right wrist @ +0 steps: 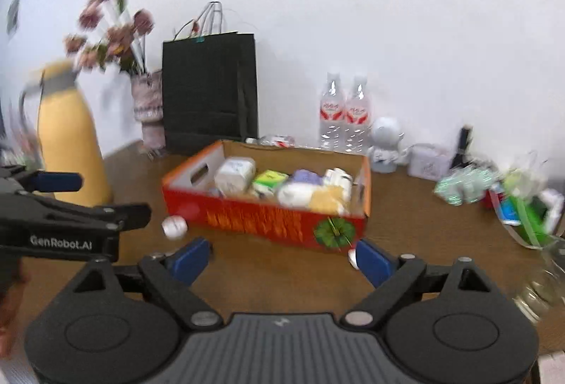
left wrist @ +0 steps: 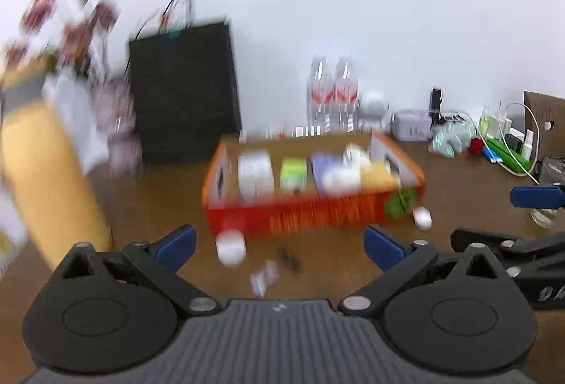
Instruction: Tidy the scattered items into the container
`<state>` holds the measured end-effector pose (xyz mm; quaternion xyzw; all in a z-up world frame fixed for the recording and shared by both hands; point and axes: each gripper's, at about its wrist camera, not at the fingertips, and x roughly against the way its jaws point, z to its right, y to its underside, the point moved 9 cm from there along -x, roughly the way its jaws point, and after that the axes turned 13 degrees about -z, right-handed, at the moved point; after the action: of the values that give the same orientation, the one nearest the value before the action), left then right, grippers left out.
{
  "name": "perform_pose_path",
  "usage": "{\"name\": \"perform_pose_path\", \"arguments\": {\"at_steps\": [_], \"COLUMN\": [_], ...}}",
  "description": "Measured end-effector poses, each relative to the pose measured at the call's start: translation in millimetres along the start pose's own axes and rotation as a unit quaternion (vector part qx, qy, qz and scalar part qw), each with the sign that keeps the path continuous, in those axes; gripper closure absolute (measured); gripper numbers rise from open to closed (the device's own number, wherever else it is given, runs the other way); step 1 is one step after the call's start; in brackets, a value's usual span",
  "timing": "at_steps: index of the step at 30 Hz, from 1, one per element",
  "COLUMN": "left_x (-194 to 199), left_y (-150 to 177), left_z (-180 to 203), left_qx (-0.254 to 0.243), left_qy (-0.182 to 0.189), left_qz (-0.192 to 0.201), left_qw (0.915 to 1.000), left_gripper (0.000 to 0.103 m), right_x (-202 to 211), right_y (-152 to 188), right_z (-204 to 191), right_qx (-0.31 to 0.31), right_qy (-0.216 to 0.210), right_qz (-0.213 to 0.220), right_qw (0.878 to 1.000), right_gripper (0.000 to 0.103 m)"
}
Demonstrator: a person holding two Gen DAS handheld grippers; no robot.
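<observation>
Left tongs (left wrist: 279,248) spread wide, right tongs (right wrist: 282,260) likewise, facing box (right wrist: 261,225)

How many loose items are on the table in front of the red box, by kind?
White round containers: 2 — one near the red box's left front corner, one near its right front corner.
Small pale wrapper: 1.
Small dark object, too blurred to identify: 1.
Total: 4
</observation>
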<state>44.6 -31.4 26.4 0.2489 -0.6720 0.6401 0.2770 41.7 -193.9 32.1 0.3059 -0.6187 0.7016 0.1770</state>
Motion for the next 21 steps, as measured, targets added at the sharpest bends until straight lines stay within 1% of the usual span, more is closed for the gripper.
{"name": "perform_pose_path", "arguments": {"at_steps": [1, 2, 3, 5, 7, 10, 13, 15, 19, 21], "left_x": [-3, -2, -1, 0, -6, -28, -41, -45, -55, -54], "left_y": [20, 36, 49, 69, 82, 92, 101, 103, 110, 111], "left_z": [-2, -5, -6, -6, -5, -7, -13, -14, -14, -12], "left_qx": [0.018, 0.031, 0.038, 0.037, 0.031, 0.022, 0.035, 0.038, 0.035, 0.027], "left_qy": [0.005, 0.004, -0.003, -0.027, -0.041, -0.026, -0.011, -0.004, -0.014, -0.020], "left_qz": [-0.009, -0.002, 0.010, 0.022, 0.020, -0.015, -0.043, -0.055, -0.086, -0.087], "left_qw": [0.9998, 0.9995, 0.9992, 0.9987, 0.9985, 0.9993, 0.9984, 0.9978, 0.9956, 0.9956], "left_gripper": [0.000, 0.000, 0.000, 0.000, 0.000, 0.000, 0.000, 0.000, 0.000, 0.000], "right_x": [0, 0, 0, -4, -15, -34, -46, -52, -61, -62], "right_y": [17, 30, 43, 61, 75, 90, 100, 105, 113, 115], "right_z": [-4, -8, -13, -21, -22, -22, -25, -25, -26, -24], "right_qx": [0.003, 0.001, -0.003, -0.009, -0.030, -0.044, -0.038, -0.037, -0.038, -0.043], "right_qy": [0.026, 0.043, 0.043, 0.016, -0.002, -0.013, 0.000, -0.001, -0.002, -0.008], "right_qz": [0.003, 0.005, 0.007, 0.007, -0.002, -0.037, -0.053, -0.066, -0.097, -0.100], "right_qw": [1.000, 0.999, 0.999, 1.000, 1.000, 0.998, 0.998, 0.997, 0.995, 0.994], "right_gripper": [0.013, 0.013, 0.013, 0.013, 0.013, 0.013, 0.013, 0.013, 0.012, 0.006]}}
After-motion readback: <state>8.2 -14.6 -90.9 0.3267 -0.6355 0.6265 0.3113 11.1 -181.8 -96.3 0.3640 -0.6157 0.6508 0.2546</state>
